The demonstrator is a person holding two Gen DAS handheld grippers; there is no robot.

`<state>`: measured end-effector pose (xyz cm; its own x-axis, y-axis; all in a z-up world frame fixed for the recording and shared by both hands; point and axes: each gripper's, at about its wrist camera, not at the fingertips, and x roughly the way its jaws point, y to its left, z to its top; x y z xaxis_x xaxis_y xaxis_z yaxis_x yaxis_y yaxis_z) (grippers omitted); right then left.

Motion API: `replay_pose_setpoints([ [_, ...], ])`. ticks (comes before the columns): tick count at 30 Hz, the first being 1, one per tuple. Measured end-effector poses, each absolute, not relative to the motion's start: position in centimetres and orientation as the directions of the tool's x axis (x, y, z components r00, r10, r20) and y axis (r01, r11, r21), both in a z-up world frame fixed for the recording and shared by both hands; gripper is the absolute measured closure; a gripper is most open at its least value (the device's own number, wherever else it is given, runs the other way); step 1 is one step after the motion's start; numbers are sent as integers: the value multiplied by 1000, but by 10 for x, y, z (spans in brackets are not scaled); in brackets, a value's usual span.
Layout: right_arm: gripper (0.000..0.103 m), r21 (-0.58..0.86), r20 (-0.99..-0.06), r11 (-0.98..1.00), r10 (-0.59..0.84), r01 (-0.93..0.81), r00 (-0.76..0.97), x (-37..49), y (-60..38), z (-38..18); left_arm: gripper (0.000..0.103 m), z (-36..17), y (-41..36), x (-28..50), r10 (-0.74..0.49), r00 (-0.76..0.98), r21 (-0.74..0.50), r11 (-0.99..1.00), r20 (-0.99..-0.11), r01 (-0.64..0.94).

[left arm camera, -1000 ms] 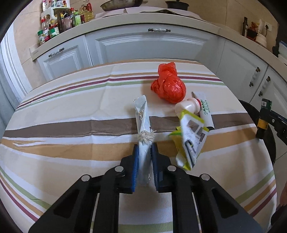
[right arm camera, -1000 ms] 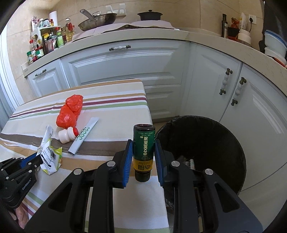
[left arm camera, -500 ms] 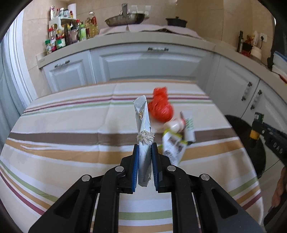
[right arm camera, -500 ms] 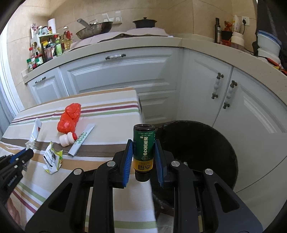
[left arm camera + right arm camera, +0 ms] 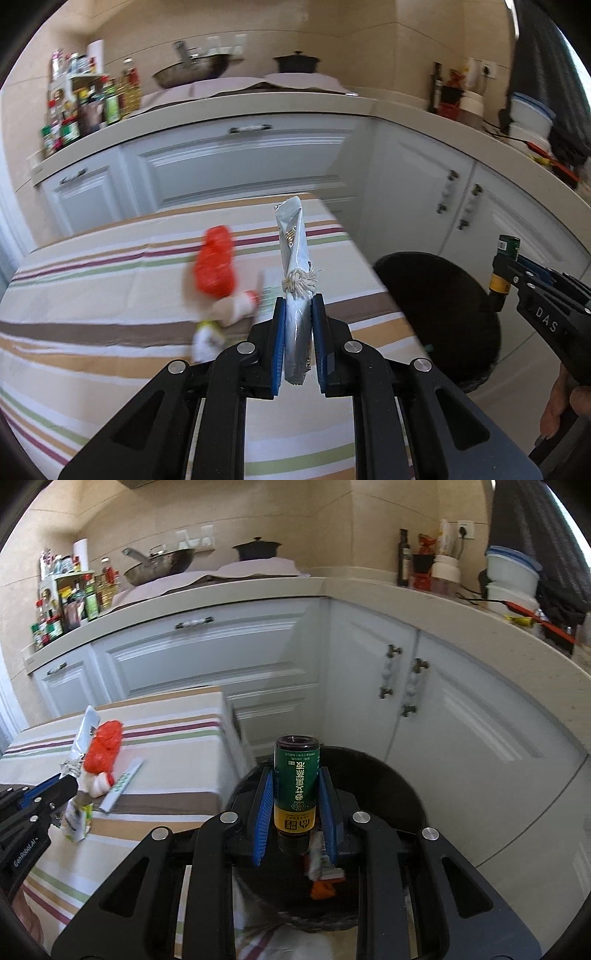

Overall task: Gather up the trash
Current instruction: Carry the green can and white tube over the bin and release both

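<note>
1. Right tongs [image 5: 295, 805]: clamped on one green-labelled dark glass bottle with yellow lower band [image 5: 296, 775], held upside down, neck toward the camera, long axis along the fingers. Poised directly above the round black trash bin [image 5: 402, 775] on the floor; drop path judged straight down, release alone needed.
2. Left tongs [image 5: 298, 332]: clamped on one silver foil sachet tied with a frayed string knot [image 5: 293, 258], upright, long axis pointing away from the camera. Positioned over the right end of the striped-cloth counter [image 5: 110, 354]; bin lies to the right and lower, well apart from these tongs.
3. Nearer arm to the bin: right, already over the opening; left judged to need a rightward carry past the counter edge.
4. Left on the counter, counted from the right wrist view: one crumpled red plastic bag [image 5: 105, 749]; one small white bottle with red cap [image 5: 98, 781]; one flat white strip box with green print [image 5: 122, 784]; one yellow-green printed carton pack [image 5: 78, 818].
5. Inside the bin: several scraps, including one orange piece [image 5: 323, 890]; count unclear.
</note>
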<state>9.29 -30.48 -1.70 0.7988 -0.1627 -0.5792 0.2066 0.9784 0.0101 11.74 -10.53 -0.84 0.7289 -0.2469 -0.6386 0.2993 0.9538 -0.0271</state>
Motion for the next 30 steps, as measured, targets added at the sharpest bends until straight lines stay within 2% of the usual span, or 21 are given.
replay_pose_setpoints([
  [13,80,-6,-560,961,-232,276,795,86,-346,-18,88,-9,-168,118,-317,713,-21,920,-625,391],
  [30,80,11,-566,949,-254,315,785,93,-380,-31,88,-24,-212,127,-322,700,15,903,-638,430],
])
